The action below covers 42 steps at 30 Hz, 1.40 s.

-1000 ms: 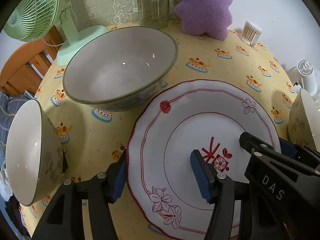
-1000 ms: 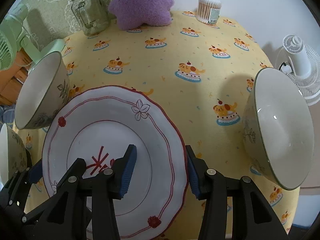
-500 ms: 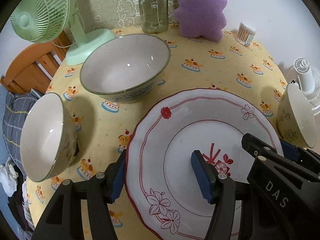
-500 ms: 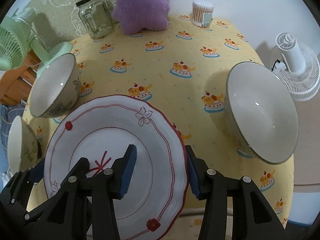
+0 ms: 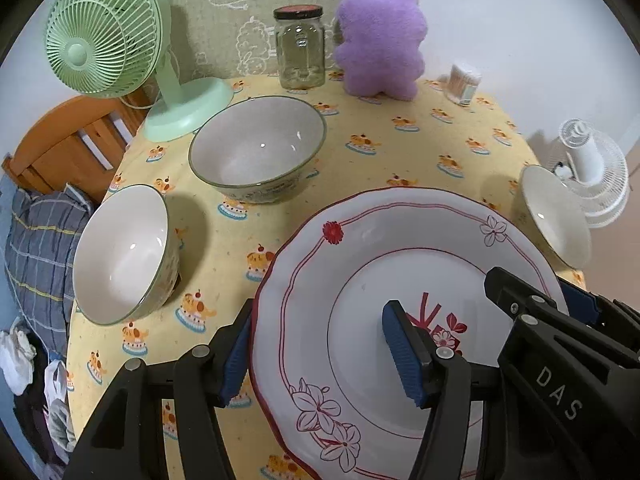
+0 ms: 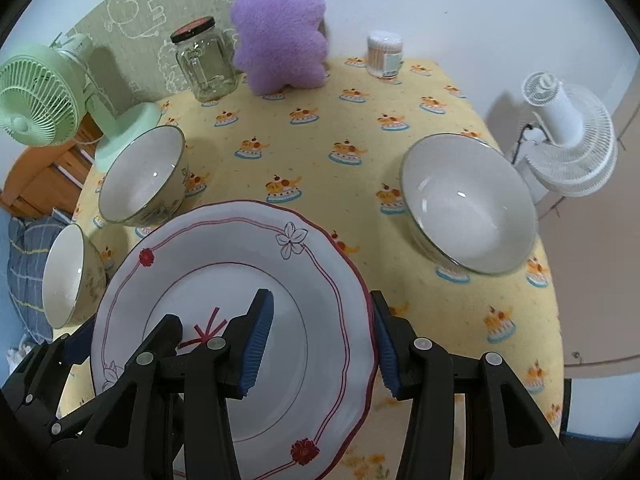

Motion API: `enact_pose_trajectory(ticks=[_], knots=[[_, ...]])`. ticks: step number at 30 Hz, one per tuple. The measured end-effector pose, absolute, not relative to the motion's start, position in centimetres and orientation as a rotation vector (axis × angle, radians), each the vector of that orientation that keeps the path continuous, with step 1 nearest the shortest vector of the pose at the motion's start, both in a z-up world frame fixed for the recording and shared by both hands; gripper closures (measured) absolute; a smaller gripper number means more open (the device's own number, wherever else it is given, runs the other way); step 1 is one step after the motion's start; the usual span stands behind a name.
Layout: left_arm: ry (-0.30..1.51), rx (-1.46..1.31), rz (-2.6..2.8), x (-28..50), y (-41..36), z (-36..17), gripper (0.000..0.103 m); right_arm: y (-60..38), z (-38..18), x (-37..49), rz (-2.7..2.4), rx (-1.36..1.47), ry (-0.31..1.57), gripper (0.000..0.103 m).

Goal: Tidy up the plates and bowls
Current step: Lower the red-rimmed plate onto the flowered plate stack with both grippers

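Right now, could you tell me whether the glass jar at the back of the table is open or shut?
Shut. The glass jar stands upright with its dark lid seated on top.

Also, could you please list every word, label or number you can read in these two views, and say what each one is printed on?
"DAS": white letters on the black body of the right gripper, seen in the left wrist view.
Label on the cotton swab tub: print is there, too small to read.
Jar, plate and bowls: no lettering, only drawn patterns.
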<state>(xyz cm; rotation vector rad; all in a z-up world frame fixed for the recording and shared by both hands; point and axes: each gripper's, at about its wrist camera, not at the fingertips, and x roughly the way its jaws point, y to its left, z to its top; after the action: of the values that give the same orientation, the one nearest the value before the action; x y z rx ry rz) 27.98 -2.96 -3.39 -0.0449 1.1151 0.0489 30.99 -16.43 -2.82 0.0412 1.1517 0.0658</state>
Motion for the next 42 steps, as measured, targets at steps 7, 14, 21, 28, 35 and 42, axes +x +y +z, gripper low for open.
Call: enact_pose_trajectory(ticks=[7, 14, 21, 28, 35, 42], knots=[[1.096, -0.010, -0.030, 24.8, -3.0, -2.1, 0.041, -16.5, -1.1, 26.9, -0.014, 0.059, 1.135, 0.052], [1.082, 0.017, -0.101, 21.7, -3.0, -1.4, 0.041, -16.5, -0.1, 22.7, -0.086, 0.080, 1.117, 0.052], [1.086, 0.048, -0.168, 19.5, -3.9, -1.7, 0.041, -17.3, 0.0, 19.2, -0.157, 0.112, 1.111, 0.052], [1.110, 0.070, -0.199, 18.4, -6.4, -2.8, 0.041, -19.4, -1.0, 17.5, -0.191, 0.128, 1.125, 0.052], [1.155, 0.050, -0.184, 18.2, -9.6, -4.2, 0.041, -22.6, -2.2, 17.5, -0.174, 0.111, 1.160, 0.052], [1.202, 0.022, -0.146, 17.9, -12.6, -5.7, 0.040, -26.0, -3.7, 18.1, -0.137, 0.081, 1.195, 0.052]])
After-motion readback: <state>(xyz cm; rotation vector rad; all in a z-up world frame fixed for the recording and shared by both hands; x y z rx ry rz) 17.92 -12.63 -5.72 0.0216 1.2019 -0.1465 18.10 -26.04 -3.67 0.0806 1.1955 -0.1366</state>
